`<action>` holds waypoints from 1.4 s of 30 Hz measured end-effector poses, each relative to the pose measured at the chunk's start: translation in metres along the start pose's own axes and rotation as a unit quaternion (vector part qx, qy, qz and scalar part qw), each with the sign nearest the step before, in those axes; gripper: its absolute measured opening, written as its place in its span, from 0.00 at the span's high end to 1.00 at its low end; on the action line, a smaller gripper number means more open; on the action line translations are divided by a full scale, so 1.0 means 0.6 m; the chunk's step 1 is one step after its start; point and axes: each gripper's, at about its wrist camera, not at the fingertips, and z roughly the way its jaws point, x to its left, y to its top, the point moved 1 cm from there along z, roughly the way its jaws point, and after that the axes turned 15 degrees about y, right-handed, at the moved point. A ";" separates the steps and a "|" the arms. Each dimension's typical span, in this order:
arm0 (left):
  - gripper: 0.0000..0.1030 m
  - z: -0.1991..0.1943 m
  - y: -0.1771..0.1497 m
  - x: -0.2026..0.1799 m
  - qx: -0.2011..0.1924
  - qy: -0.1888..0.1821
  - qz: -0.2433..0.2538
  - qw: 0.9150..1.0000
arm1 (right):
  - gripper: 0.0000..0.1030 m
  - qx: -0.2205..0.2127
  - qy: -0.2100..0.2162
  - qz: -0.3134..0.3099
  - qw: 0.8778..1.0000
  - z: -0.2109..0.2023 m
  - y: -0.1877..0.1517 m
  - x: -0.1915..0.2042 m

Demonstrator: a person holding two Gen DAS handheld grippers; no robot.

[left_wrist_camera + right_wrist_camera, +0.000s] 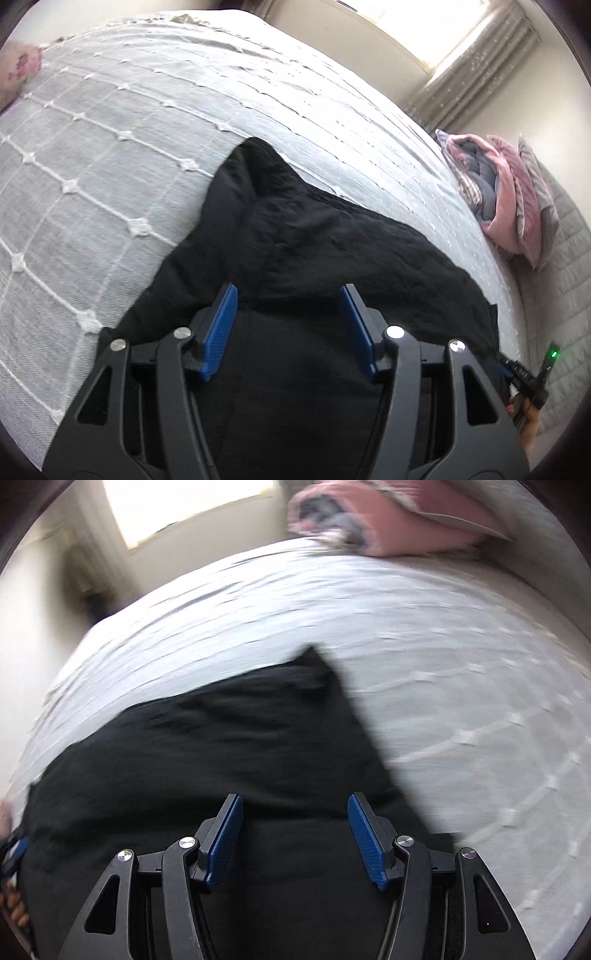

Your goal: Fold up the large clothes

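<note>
A big bed with things lying on it

I see a bed (155,122) with a white cover that has little bumps in a criss-cross. A black piece of clothing (295,236) lies spread on it near me. Pink and grey pillows (513,199) sit at one end, touching the cover.

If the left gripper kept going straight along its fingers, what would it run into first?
Most likely the black garment: it fills the space between and ahead of the open left gripper. Beyond it lies the white bedspread. How close the fabric is cannot be judged from this view.
</note>
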 end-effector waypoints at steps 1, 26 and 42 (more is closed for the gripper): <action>0.42 0.000 0.003 0.005 0.002 -0.004 -0.005 1.000 | 0.42 -0.004 0.000 0.017 1.000 -0.008 0.000 -0.016; 0.34 -0.219 -0.117 0.093 -0.014 -0.002 -0.025 1.000 | 0.81 0.034 0.153 -0.240 0.958 -0.125 -0.176 0.350; 0.34 -0.208 -0.193 0.072 0.029 0.015 -0.010 0.999 | 0.81 0.105 0.122 -0.225 0.961 -0.107 -0.299 0.381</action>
